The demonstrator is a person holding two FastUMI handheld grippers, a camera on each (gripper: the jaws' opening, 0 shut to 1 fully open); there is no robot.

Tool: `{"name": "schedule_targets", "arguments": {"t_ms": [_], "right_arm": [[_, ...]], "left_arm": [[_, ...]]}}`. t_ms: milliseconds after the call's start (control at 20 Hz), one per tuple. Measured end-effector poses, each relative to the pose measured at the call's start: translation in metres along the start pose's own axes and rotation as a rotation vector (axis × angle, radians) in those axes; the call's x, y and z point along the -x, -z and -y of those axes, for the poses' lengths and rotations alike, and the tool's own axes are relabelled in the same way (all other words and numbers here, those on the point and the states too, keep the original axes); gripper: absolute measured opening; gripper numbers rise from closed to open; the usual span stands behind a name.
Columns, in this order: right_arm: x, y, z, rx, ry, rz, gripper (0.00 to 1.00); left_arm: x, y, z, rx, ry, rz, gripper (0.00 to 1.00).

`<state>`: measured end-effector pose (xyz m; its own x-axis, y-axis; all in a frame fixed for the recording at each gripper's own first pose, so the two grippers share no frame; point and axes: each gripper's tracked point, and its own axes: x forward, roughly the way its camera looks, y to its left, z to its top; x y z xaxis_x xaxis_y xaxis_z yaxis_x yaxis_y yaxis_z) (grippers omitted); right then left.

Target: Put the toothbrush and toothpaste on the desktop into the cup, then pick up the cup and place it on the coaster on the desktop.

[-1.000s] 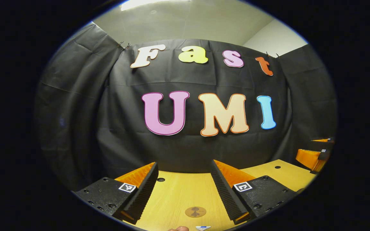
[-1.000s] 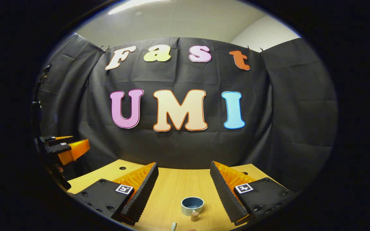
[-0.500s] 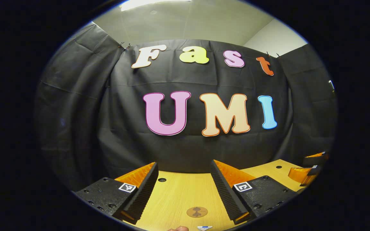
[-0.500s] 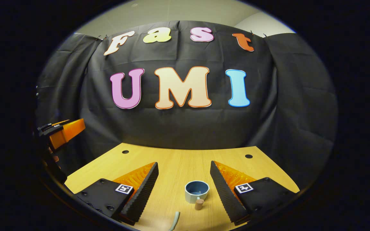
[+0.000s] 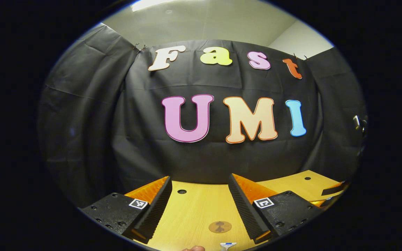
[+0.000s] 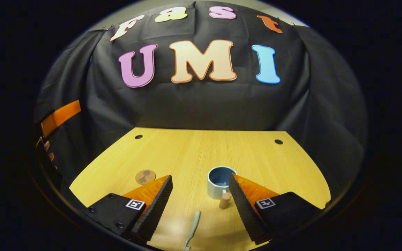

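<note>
- Nothing is done — the blue cup (image 6: 220, 181) stands empty, the toothbrush (image 6: 192, 229) lies on the desk, the coaster (image 6: 145, 176) is bare.
- Right gripper (image 6: 200, 186) and left gripper (image 5: 200, 188) are both spread, holding nothing.

Left gripper view sits low over the desk (image 5: 194, 212), facing the back wall (image 5: 208, 157) nearly level, so little desk shows; the coaster (image 5: 220, 227) lies close ahead between its fingers. Right gripper view rides higher, tilted down, taking in most of the desk (image 6: 201, 150) up to the wall (image 6: 201, 104), with the cup (image 6: 219, 181) and toothbrush (image 6: 192, 228) near. Both views share the wall, the desk and the coaster (image 6: 145, 176).
</note>
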<state>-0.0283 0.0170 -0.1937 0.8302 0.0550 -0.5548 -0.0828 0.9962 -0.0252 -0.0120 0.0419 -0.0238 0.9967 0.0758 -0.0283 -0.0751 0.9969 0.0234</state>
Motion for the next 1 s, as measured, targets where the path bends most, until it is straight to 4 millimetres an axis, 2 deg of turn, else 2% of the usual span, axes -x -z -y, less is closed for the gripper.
{"name": "schedule_targets", "arguments": {"t_ms": [300, 750, 1000], "right_arm": [[-0.015, 0.047, -0.006, 0.031, -0.004, -0.157, 1.0], [-0.026, 0.129, -0.014, 0.003, -0.019, -0.46, 0.99], [-0.034, 0.151, -0.016, 0.031, -0.013, -0.557, 0.99]], "left_arm": [[0.004, 0.006, -0.011, -0.008, -0.022, -0.01, 0.94], [0.007, 0.013, -0.027, -0.016, -0.053, -0.027, 0.94], [0.01, 0.019, -0.035, -0.014, -0.064, -0.041, 0.94]]}}
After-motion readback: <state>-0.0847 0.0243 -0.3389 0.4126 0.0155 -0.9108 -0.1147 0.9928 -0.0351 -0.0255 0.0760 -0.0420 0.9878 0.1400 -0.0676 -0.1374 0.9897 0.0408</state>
